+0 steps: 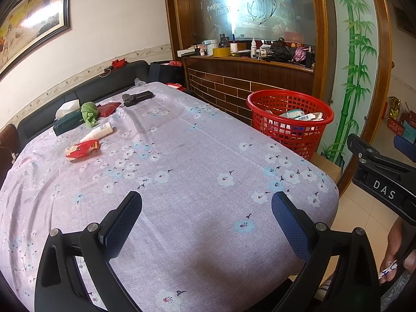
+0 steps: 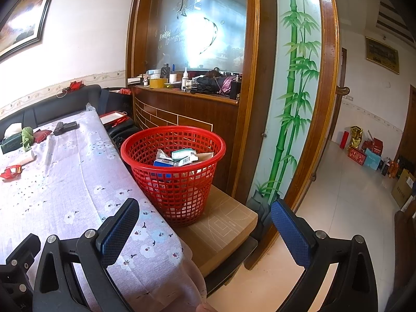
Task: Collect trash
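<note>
Left gripper [image 1: 206, 222] and right gripper [image 2: 205, 225]: fingers spread, empty. Red wrapper [image 1: 82, 150] lies on bench [image 1: 182, 143]; red basket [image 2: 173, 171] holds boxes.

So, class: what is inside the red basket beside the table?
The red basket holds several small cartons, white, teal and blue, one showing a barcode. Through the mesh, more packaging shows lower down, but it is too hidden to identify, and the bottom cannot be seen.

Both wrist views share basket [image 1: 290, 119]
</note>
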The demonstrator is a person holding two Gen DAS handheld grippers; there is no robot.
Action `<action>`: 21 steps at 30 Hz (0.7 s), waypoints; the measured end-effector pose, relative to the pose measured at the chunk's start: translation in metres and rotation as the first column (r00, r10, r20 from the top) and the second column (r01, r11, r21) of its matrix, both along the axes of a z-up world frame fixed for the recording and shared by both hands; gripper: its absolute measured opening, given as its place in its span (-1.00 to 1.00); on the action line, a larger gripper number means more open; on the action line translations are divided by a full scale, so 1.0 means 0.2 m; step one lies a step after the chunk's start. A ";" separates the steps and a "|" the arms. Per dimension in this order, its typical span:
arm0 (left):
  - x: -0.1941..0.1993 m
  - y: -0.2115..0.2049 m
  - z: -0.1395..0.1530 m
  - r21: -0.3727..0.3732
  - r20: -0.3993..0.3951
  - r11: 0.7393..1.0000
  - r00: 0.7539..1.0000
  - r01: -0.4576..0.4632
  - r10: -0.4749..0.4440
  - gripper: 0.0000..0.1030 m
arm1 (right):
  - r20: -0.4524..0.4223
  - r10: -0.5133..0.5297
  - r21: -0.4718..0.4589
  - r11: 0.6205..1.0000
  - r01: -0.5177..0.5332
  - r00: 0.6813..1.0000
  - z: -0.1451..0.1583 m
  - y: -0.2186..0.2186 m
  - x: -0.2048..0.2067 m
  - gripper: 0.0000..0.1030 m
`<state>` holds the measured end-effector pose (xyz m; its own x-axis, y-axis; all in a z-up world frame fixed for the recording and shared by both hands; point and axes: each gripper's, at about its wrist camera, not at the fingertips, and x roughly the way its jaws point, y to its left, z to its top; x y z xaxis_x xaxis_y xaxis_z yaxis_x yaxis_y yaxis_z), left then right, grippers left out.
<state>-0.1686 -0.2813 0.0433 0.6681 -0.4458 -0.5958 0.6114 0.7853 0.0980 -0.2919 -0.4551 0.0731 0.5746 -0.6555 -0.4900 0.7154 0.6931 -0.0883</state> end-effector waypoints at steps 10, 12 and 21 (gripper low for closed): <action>-0.01 0.00 -0.01 -0.003 -0.006 1.000 1.000 0.003 -0.003 0.93 | 0.000 0.001 0.001 1.000 -0.001 1.000 0.00 0.00 0.00 0.99; -0.01 0.00 -0.01 -0.003 -0.007 1.000 1.000 0.003 -0.003 0.93 | -0.001 0.001 -0.001 1.000 -0.001 1.000 0.00 0.00 0.00 0.99; 0.04 0.03 -0.01 -0.013 -0.041 1.000 0.999 -0.010 0.010 0.93 | -0.002 0.014 -0.005 1.000 -0.014 1.000 0.01 0.02 0.03 0.99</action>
